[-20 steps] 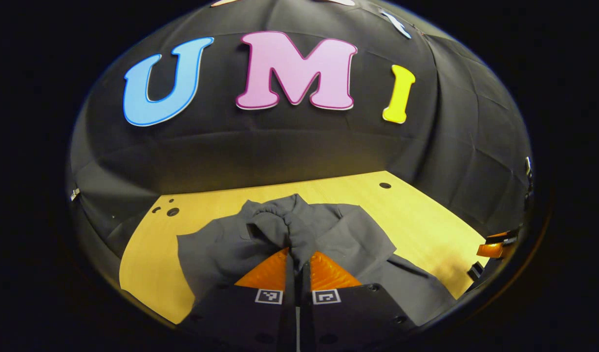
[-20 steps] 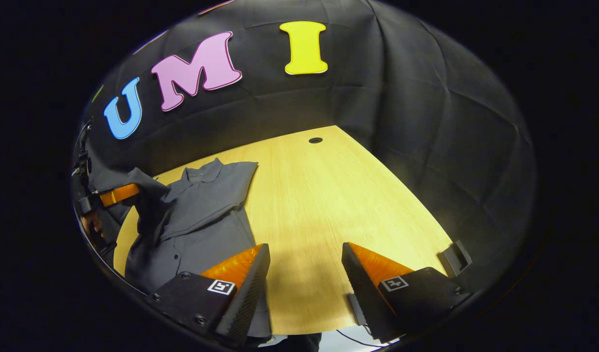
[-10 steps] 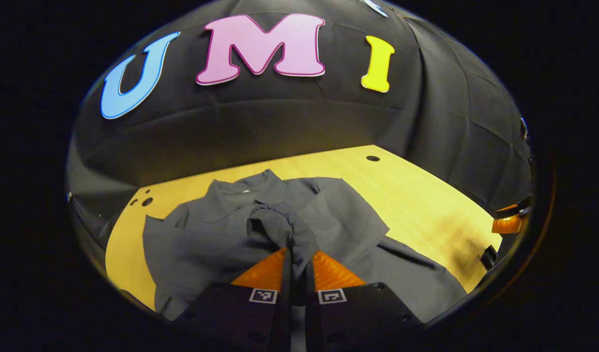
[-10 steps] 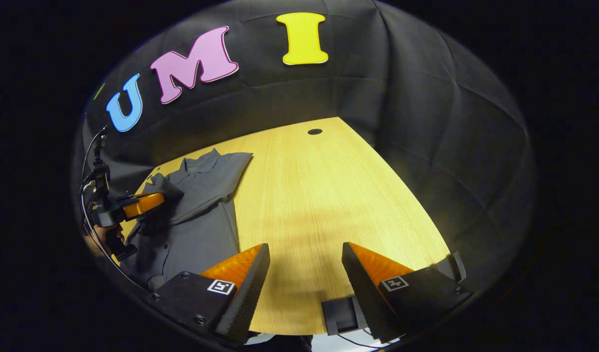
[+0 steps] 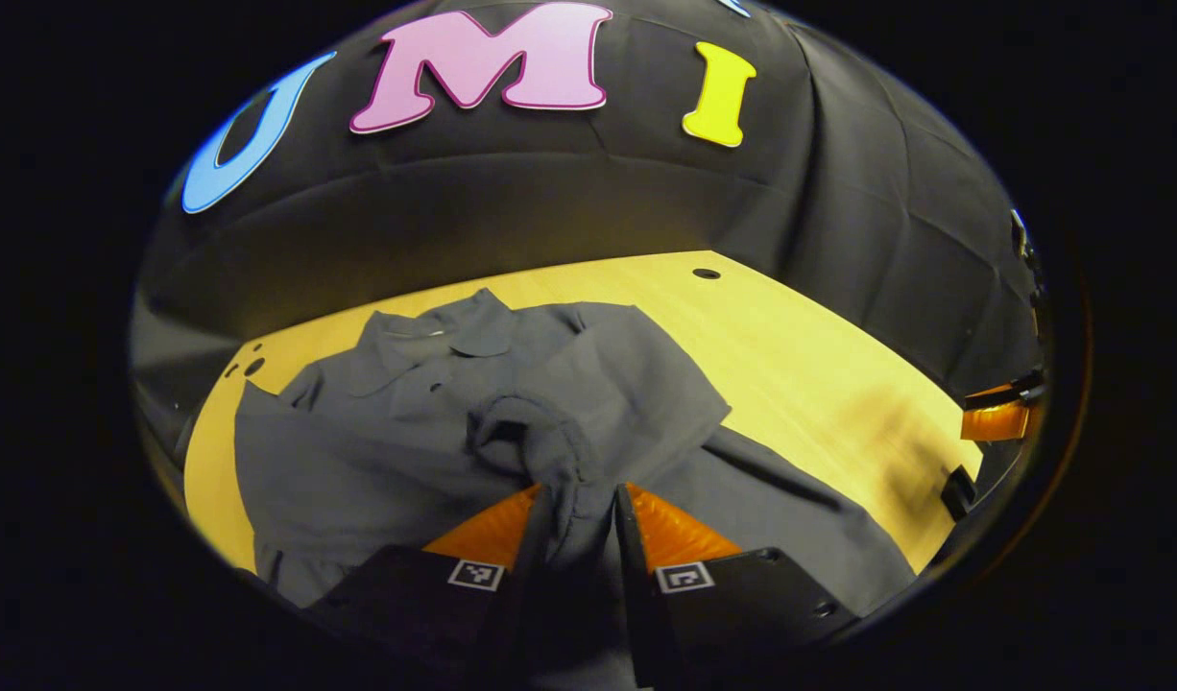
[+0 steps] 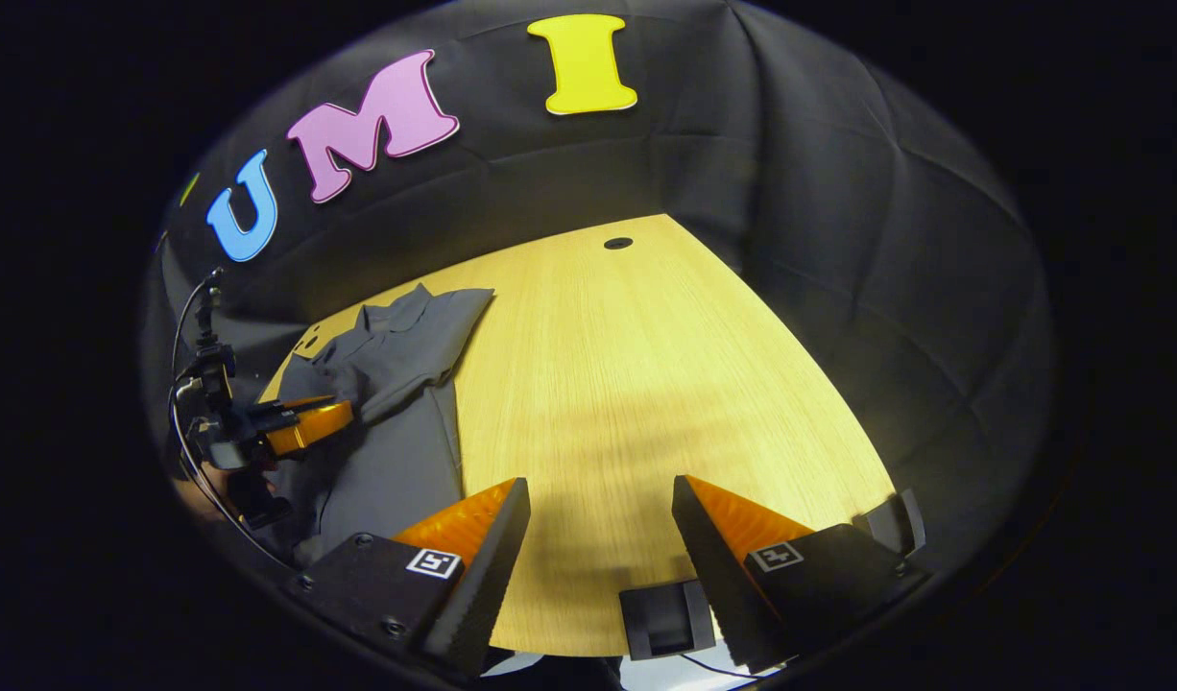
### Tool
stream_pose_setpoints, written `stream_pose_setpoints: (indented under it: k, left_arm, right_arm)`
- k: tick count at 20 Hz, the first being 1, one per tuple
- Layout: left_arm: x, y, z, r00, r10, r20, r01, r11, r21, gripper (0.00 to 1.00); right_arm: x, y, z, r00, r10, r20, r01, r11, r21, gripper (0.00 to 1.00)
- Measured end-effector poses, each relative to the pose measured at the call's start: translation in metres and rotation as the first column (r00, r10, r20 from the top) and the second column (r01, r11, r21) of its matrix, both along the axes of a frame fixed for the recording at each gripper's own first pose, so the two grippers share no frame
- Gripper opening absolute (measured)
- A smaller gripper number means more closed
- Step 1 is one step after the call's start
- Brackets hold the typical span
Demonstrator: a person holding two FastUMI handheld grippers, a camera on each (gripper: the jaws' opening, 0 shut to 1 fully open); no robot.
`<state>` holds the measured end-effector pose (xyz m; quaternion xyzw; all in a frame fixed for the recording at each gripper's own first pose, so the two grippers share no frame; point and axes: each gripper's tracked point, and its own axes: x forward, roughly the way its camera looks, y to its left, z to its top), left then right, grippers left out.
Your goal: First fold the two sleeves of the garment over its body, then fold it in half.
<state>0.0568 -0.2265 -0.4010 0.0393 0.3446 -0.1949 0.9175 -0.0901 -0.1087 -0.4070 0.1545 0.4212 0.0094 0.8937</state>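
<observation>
Grey shirt [image 5: 406,432] flat on table [image 6: 627,384]; I see left gripper [image 5: 579,504] fingers slightly parted around a sleeve [image 5: 550,441], grip unclear. Right gripper [image 6: 598,499] wide open, holding nothing.

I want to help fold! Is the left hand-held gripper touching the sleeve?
Touching. In the left gripper view, the left hand-held gripper has the grey sleeve bunched between its fingers.

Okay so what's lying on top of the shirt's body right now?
A folded-over sleeve lies across the grey shirt, and the left tool holds a bunched second sleeve above it. The placket beneath those folds is covered; the wooden table shows beside it.
</observation>
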Motion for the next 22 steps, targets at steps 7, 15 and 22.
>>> stream_pose_setpoints:
  k: [7, 15, 22]
  left_arm:
    - [-0.034, -0.018, 0.034, 0.998, -0.059, 0.025, 0.061, 0.993, -0.097, 0.95]
    - [-0.096, 0.047, 0.079, 0.996, 0.047, 0.08, -0.041, 0.997, -0.067, 0.96]
    - [-0.16, 0.146, 0.055, 0.986, 0.165, -0.02, -0.166, 0.986, -0.005, 0.96]
  right_arm:
    - [-0.009, 0.027, 0.008, 1.0, 0.019, 0.0, -0.019, 0.999, 0.038, 0.93]
    - [-0.045, 0.087, 0.019, 0.995, 0.095, -0.025, -0.093, 0.991, 0.093, 0.97]
    - [-0.071, 0.127, 0.007, 0.985, 0.141, -0.094, -0.135, 0.988, 0.072, 0.97]
